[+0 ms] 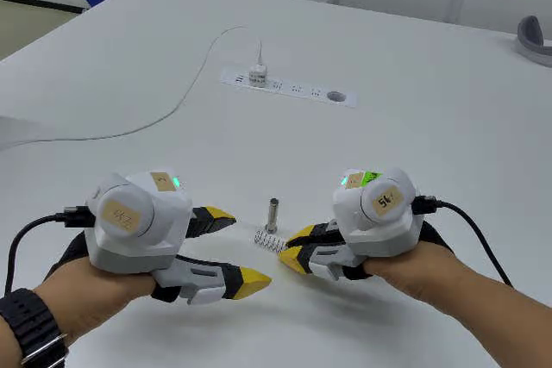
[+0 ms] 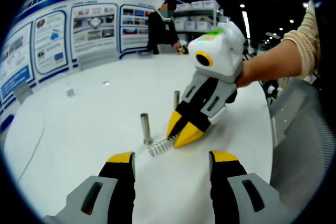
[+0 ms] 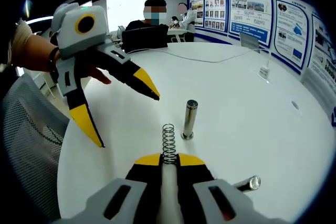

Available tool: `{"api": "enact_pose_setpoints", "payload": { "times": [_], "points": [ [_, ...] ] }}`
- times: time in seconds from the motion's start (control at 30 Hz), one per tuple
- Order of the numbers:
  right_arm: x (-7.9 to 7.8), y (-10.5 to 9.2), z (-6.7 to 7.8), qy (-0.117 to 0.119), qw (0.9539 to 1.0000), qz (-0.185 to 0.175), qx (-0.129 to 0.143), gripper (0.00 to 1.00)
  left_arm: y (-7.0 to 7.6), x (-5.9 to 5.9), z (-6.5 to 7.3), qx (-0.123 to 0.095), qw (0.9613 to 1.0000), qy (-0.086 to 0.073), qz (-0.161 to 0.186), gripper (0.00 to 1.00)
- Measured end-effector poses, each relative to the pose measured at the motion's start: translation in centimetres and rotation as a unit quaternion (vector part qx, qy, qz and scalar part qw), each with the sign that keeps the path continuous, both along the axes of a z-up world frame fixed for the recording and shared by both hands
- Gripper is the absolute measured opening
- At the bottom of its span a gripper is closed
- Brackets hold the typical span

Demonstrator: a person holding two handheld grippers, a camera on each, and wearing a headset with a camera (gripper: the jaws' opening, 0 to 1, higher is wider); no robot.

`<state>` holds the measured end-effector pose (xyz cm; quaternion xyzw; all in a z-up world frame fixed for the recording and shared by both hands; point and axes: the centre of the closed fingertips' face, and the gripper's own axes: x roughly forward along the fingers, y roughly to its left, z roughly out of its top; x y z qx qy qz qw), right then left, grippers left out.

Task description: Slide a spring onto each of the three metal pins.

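Observation:
A short metal pin (image 1: 273,214) stands upright on the white table (image 1: 388,127) between my two grippers. A small spring (image 1: 269,240) lies at its foot, one end pinched in my right gripper (image 1: 293,246), which is shut on it. From the right gripper view the spring (image 3: 168,142) sticks out of the shut right gripper (image 3: 169,160) toward the pin (image 3: 189,119). A second pin (image 3: 247,183) sits to the right. My left gripper (image 1: 237,247) is open just left of the spring. In the left gripper view, the open left gripper (image 2: 173,158) faces the spring (image 2: 160,145), both pins (image 2: 145,128) (image 2: 177,98) and the right gripper (image 2: 182,132).
A flush socket panel (image 1: 289,90) with a plugged charger (image 1: 258,73) and a white cable (image 1: 164,118) lies farther back on the table. A grey object (image 1: 535,40) sits at the far right edge. People (image 3: 144,24) sit across the table; a mesh chair (image 3: 26,145) is nearby.

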<state>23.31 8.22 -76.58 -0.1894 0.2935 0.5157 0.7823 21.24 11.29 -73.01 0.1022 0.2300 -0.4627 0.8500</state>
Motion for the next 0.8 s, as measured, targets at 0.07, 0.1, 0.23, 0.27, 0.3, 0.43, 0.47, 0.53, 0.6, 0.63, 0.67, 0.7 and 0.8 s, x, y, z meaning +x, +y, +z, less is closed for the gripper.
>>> {"api": "enact_pose_setpoints", "payload": {
  "times": [0.07, 0.1, 0.23, 0.27, 0.3, 0.43, 0.47, 0.53, 0.6, 0.63, 0.67, 0.7, 0.8],
  "points": [
    [-0.4, -0.1, 0.1, 0.005, 1.0000, 0.005, -0.001, 0.12, -0.1, -0.1, -0.1, 0.002, 1.0000, 0.000, -0.002, 0.57],
    [-0.7, -0.1, 0.1, 0.005, 0.9999, 0.012, -0.005, 0.12, -0.1, -0.2, -0.1, 0.003, 1.0000, 0.000, -0.003, 0.57],
    [-1.8, -0.4, 0.7, 0.004, 0.9992, 0.037, -0.014, 0.11, -0.2, -0.4, -0.3, 0.011, 0.9998, -0.004, -0.012, 0.54],
    [-2.0, -0.5, 0.9, 0.002, 0.9990, 0.041, -0.016, 0.11, -0.3, -0.5, -0.3, 0.012, 0.9998, -0.005, -0.014, 0.53],
    [-2.1, -0.6, 1.0, 0.001, 0.9988, 0.045, -0.019, 0.11, -0.3, -0.5, -0.3, 0.013, 0.9998, -0.005, -0.016, 0.52],
    [-2.9, -1.0, 1.9, -0.004, 0.9975, 0.065, -0.026, 0.11, -0.6, -0.7, -0.3, 0.016, 0.9995, -0.011, -0.027, 0.45],
    [-3.2, -1.0, 2.2, -0.004, 0.9969, 0.073, -0.028, 0.11, -0.8, -0.8, -0.3, 0.017, 0.9993, -0.014, -0.031, 0.43],
    [-3.6, -1.0, 2.5, -0.006, 0.9959, 0.085, -0.031, 0.11, -0.9, -0.9, -0.3, 0.019, 0.9990, -0.017, -0.036, 0.39],
    [-4.2, -1.0, 2.9, -0.009, 0.9940, 0.102, -0.038, 0.11, -1.2, -1.1, -0.3, 0.021, 0.9986, -0.021, -0.044, 0.37],
    [-4.5, -1.0, 2.9, -0.010, 0.9930, 0.110, -0.043, 0.11, -1.4, -1.2, -0.3, 0.024, 0.9983, -0.025, -0.048, 0.35],
    [-4.7, -0.9, 3.0, -0.013, 0.9920, 0.117, -0.047, 0.11, -1.6, -1.4, -0.3, 0.026, 0.9977, -0.029, -0.055, 0.34],
    [-4.8, -0.9, 3.1, -0.014, 0.9914, 0.120, -0.050, 0.11, -1.7, -1.5, -0.4, 0.028, 0.9974, -0.031, -0.059, 0.32],
    [-5.1, -0.9, 3.0, -0.015, 0.9893, 0.132, -0.061, 0.11, -2.1, -1.9, -0.5, 0.036, 0.9958, -0.039, -0.075, 0.29]
  ]
}}
